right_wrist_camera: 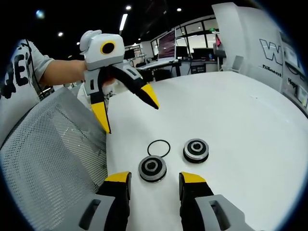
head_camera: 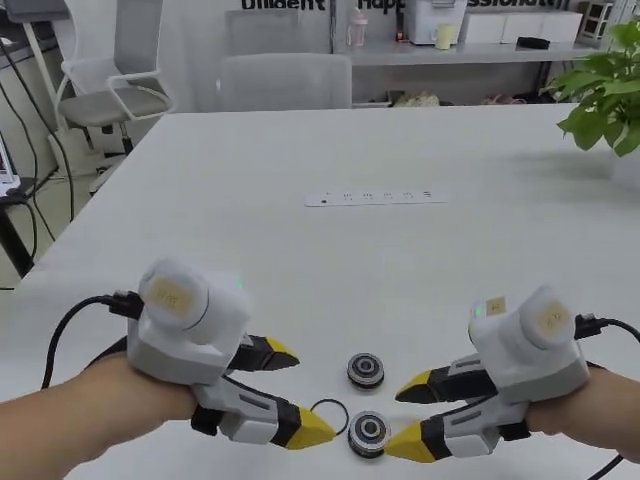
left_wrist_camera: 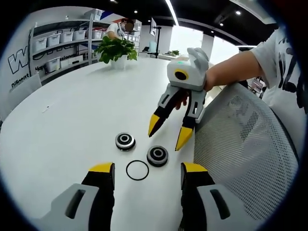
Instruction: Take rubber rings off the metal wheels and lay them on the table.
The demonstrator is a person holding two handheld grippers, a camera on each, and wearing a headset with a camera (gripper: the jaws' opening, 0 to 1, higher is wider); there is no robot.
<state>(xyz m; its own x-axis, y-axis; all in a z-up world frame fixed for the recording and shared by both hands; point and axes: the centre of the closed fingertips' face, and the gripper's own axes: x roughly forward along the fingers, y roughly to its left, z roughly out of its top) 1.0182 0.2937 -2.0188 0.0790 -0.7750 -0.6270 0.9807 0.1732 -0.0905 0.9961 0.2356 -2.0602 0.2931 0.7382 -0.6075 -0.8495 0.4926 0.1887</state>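
Rubber ring (left_wrist_camera: 127, 170) lies on desk (head_camera: 400, 260). My left tool (head_camera: 308, 393), right tool (head_camera: 398, 421) both released, empty, flanking near metal wheel (head_camera: 368, 433). Next, probably: pin wheel, peel its ring.

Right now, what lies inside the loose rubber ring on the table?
Bare white table shows inside the rubber ring. In the head view a tip of the left tongs covers part of its rim.

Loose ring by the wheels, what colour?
Black: the rubber ring is a thin loop on the white table. Best in the left gripper view.
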